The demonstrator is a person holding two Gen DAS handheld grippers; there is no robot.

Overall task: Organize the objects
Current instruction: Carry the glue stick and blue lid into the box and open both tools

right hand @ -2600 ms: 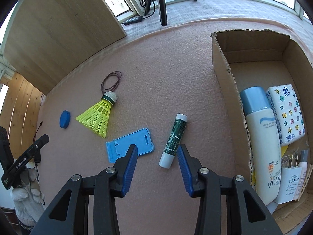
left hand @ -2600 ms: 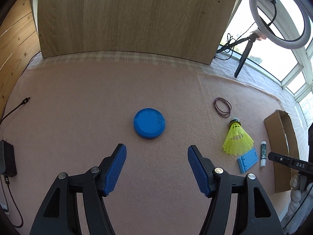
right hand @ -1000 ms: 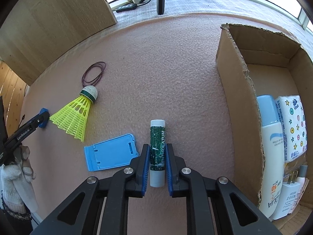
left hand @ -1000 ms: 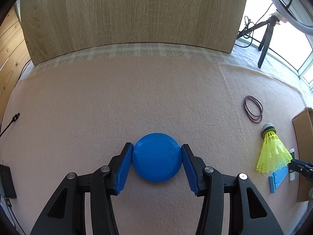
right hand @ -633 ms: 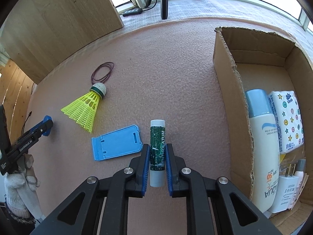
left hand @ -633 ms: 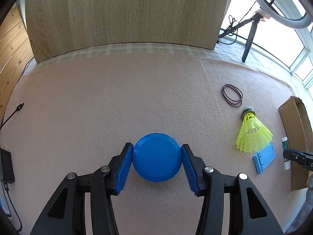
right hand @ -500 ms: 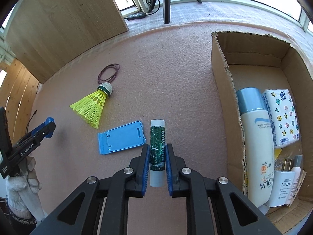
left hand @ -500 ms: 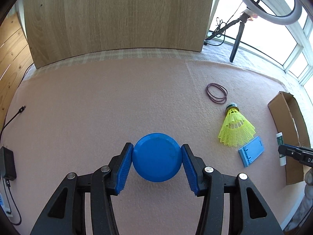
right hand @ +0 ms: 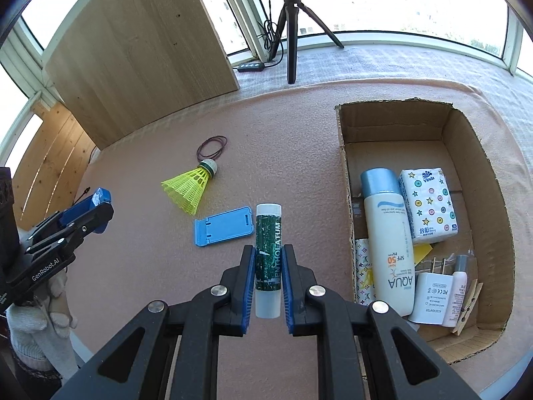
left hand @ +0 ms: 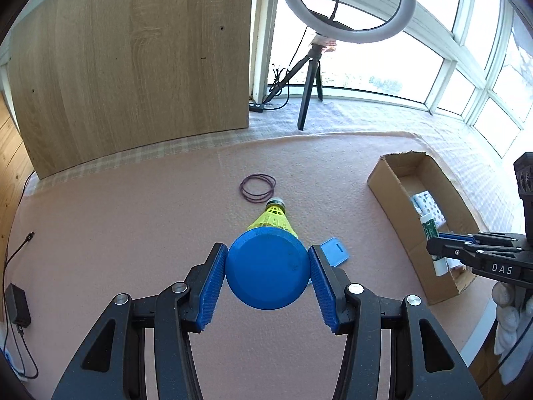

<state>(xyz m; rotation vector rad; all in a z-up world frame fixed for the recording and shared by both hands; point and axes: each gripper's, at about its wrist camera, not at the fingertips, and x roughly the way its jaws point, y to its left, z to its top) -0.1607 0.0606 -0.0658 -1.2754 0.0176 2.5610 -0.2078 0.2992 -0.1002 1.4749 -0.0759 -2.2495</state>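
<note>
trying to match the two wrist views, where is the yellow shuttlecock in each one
Left wrist view: the yellow shuttlecock lies centre frame, its skirt partly hidden behind the blue disc held in the left gripper.
Right wrist view: it lies left of centre, on the pink mat.
Shared landmark: the loop of dark rubber bands just beyond its cork end.

blue disc (left hand: 266, 275) lifted, lip balm (right hand: 268, 260) too (both gripped)

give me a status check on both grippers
Left hand-held gripper shut on blue disc. Right hand-held gripper shut on lip balm stick. Cardboard box open, path unobstructed.
</note>
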